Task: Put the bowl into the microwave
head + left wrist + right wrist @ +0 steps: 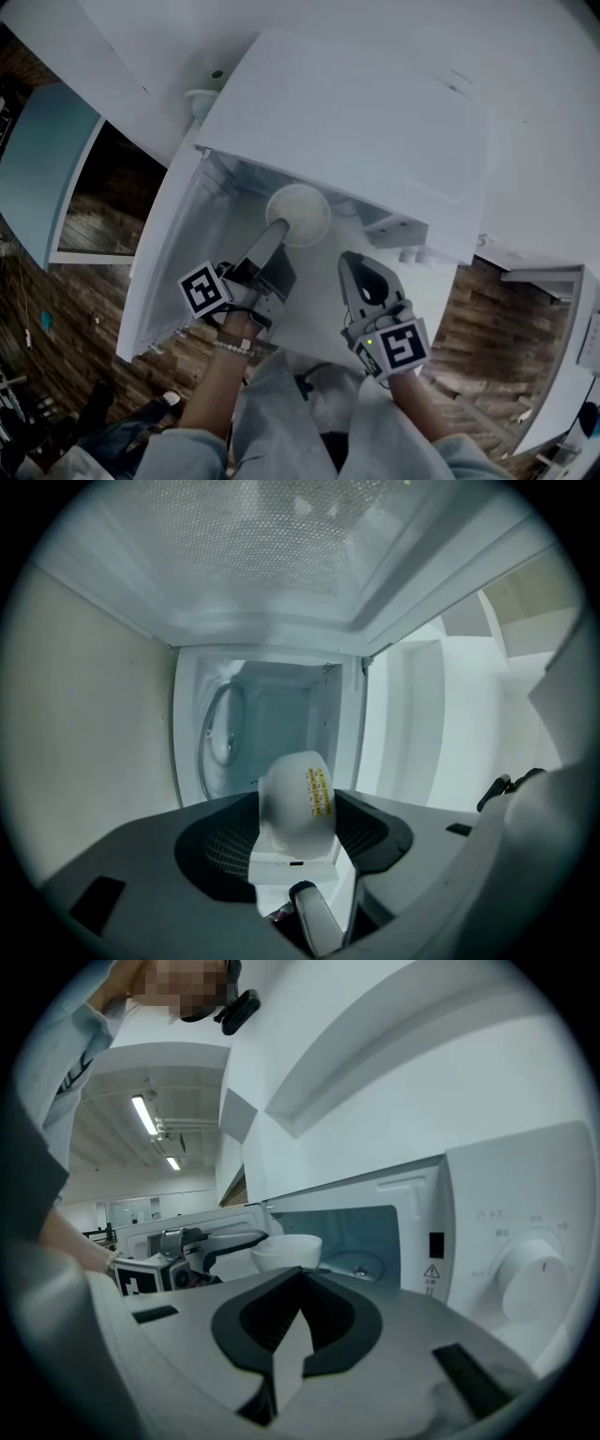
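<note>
A white bowl [299,214] hangs tilted at the mouth of the white microwave [356,122], with my left gripper [277,231] shut on its rim. In the left gripper view the bowl [296,803] shows a yellow sticker, and the lit cavity [272,719] with its glass turntable lies straight ahead. My right gripper [350,261] hovers just right of the bowl in front of the oven, shut and holding nothing. The right gripper view has its closed jaws [298,1286] low in the middle, with the bowl [286,1250] and left gripper [192,1246] beyond them.
The microwave door [173,253] swings open to the left, close beside my left gripper. A control panel with a round knob [531,1282] stands right of the cavity. Wooden floor [478,347] shows below, and white cabinet surfaces [544,150] surround the oven.
</note>
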Action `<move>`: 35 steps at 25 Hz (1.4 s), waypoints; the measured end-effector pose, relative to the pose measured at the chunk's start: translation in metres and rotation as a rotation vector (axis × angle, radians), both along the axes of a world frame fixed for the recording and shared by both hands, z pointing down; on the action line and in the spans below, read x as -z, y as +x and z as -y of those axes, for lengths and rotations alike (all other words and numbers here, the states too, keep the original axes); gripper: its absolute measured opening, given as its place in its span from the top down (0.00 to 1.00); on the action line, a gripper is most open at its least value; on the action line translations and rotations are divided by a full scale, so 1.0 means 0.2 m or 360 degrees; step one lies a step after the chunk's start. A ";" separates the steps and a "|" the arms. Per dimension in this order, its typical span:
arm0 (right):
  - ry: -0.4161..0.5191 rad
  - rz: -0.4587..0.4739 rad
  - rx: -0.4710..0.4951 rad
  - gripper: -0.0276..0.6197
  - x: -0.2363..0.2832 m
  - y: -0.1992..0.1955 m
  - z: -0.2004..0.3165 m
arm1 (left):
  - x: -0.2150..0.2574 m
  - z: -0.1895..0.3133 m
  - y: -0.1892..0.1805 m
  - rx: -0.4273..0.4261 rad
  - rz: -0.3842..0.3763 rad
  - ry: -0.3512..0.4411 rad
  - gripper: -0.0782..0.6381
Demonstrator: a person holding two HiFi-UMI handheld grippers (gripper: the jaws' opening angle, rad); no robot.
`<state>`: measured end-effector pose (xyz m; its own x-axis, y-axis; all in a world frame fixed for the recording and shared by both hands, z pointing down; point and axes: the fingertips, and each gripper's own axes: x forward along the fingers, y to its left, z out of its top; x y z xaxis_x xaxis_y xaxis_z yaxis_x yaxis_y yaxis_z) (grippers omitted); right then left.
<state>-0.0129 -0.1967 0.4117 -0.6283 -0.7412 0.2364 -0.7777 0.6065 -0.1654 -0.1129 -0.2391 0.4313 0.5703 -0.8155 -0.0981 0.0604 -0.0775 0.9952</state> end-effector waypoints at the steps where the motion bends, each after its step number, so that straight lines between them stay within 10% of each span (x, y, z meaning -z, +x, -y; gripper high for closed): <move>1: 0.0008 -0.0004 0.0002 0.95 0.00 -0.01 0.01 | -0.02 0.02 0.00 0.0000 0.0007 -0.0003 0.56; 35: -0.0056 -0.0216 -0.0001 0.95 -0.33 -0.11 0.32 | -0.30 0.36 0.05 0.0072 0.0087 -0.0156 0.56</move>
<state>-0.0344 -0.2606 0.4769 -0.5884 -0.7312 0.3452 -0.7947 0.6018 -0.0798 -0.1030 -0.3117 0.4915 0.5352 -0.8446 0.0135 0.0045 0.0189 0.9998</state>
